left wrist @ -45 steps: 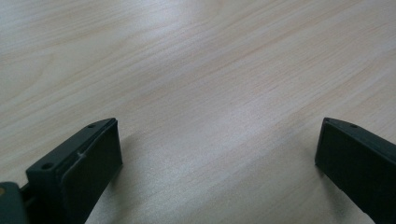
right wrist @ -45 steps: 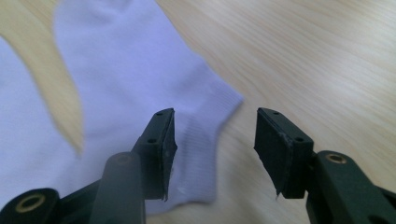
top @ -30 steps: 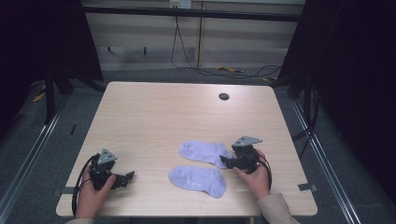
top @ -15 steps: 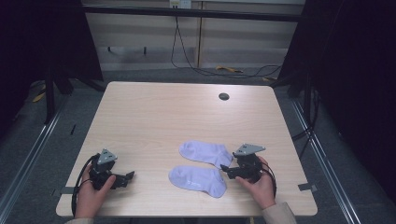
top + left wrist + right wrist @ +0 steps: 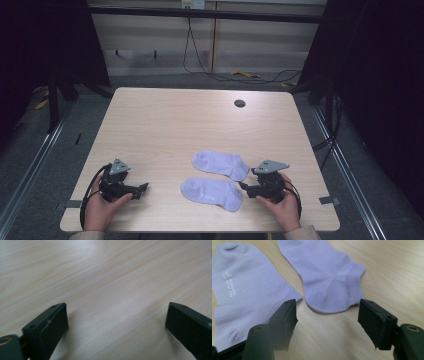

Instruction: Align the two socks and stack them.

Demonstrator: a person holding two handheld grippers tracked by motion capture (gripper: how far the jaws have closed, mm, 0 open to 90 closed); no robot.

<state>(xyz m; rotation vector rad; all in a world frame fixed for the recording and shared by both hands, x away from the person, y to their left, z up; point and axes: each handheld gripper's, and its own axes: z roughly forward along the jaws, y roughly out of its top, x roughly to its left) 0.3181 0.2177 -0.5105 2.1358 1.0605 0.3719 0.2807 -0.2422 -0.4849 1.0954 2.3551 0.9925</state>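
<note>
While two lilac socks (image 5: 221,164) lie flat, right hand-held gripper (image 5: 327,312) agape beside them, left hand-held gripper (image 5: 117,317) agape.

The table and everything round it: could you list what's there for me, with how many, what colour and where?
socks: 2, pale lilac, lying flat near the table's front edge, right of centre; farther sock, nearer sock with small white print
table: 1, light wood, centre of the high view
hole: 1, dark, round, in the table top near the far edge
cables: a few, black, on the floor behind the table
yellow object: 1, on the floor behind the table, too small to identify
left gripper: 1, black, front left, jaws open over bare wood
right gripper: 1, black, front right, jaws open, facing the socks
hands: 2, holding the grippers
</note>
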